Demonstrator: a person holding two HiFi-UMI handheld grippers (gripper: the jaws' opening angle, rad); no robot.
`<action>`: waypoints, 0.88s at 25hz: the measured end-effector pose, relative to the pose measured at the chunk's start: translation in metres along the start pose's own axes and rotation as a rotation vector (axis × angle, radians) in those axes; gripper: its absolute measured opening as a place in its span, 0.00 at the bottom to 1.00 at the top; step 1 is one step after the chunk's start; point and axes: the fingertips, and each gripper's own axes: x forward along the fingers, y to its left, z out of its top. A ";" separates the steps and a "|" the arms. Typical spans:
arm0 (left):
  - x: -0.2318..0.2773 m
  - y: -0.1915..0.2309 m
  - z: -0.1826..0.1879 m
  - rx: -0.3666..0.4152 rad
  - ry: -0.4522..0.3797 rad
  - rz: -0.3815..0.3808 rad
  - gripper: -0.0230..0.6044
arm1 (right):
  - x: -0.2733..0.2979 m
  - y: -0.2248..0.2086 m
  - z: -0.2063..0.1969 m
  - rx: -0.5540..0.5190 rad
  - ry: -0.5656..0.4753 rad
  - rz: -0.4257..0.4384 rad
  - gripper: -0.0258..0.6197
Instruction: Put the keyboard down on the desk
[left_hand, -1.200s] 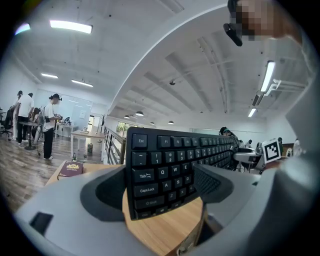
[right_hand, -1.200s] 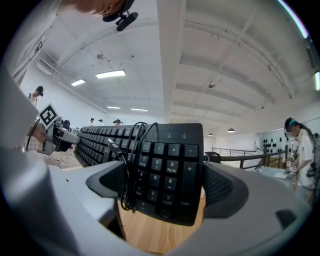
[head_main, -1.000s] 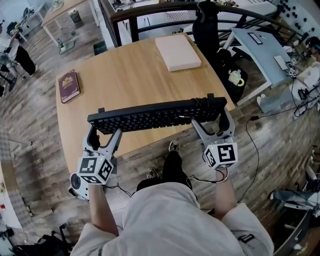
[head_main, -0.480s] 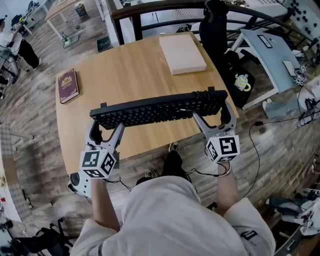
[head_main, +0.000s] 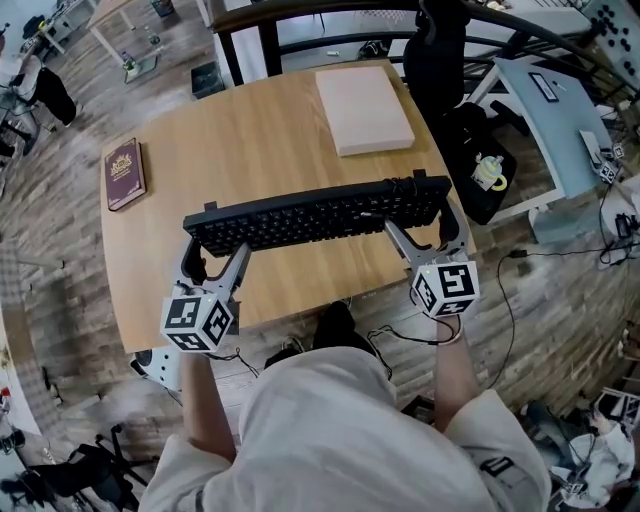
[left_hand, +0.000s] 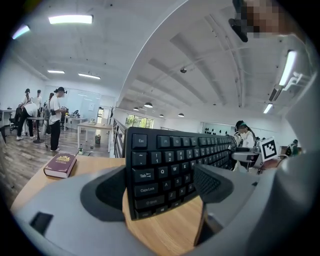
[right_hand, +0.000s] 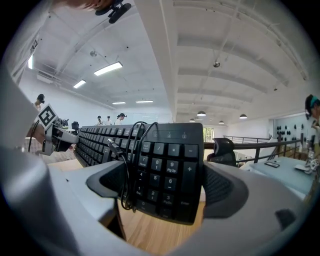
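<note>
Holding keyboard over desk: left gripper, right gripper each pinch one end (cable wound at right). Lower level, release together.

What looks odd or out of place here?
Only the keyboard: its cable is wrapped in loops around the number-pad end, where the right gripper clamps it. Nothing looks spilled or broken.

Black keyboard with white legends, pale wood-grain desk, maroon book with gold crest, beige slab
</note>
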 end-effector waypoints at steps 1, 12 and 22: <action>0.004 -0.001 -0.003 -0.004 0.010 0.002 0.71 | 0.004 -0.004 -0.005 0.006 0.013 0.007 0.78; 0.041 0.003 -0.048 -0.055 0.128 0.050 0.71 | 0.049 -0.026 -0.068 0.064 0.150 0.082 0.78; 0.064 -0.003 -0.093 -0.108 0.238 0.058 0.71 | 0.064 -0.040 -0.124 0.105 0.273 0.114 0.78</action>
